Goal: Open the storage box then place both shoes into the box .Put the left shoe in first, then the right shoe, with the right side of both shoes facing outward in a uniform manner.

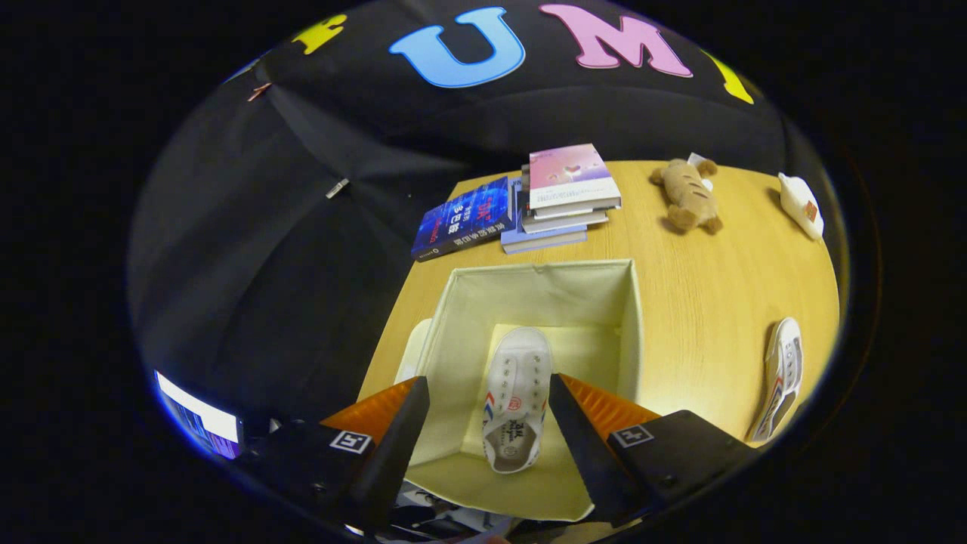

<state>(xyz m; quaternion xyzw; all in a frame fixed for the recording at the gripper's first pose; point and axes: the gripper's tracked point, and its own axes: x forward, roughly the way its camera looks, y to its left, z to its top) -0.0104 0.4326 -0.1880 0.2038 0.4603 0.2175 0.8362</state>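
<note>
An open cream fabric storage box [597, 298] stands on the wooden table right below me. One white canvas shoe [516, 397] lies on the box floor, toe pointing away, its opening toward me. My gripper [487, 393] hovers above the box, open, with the shoe seen in the wide gap between the fingers and not touched by them. The second white shoe [782, 378] rests on its side on the table to the right of the box. A pale flat piece, likely the box lid [414, 351], peeks out along the box's left side.
Beyond the box sit a stack of books [563, 200] and a blue book [462, 217] at the table's far left. A plush toy [687, 195] and a small white object [801, 205] lie at the far right. A lit screen [198, 417] glows off the table's left.
</note>
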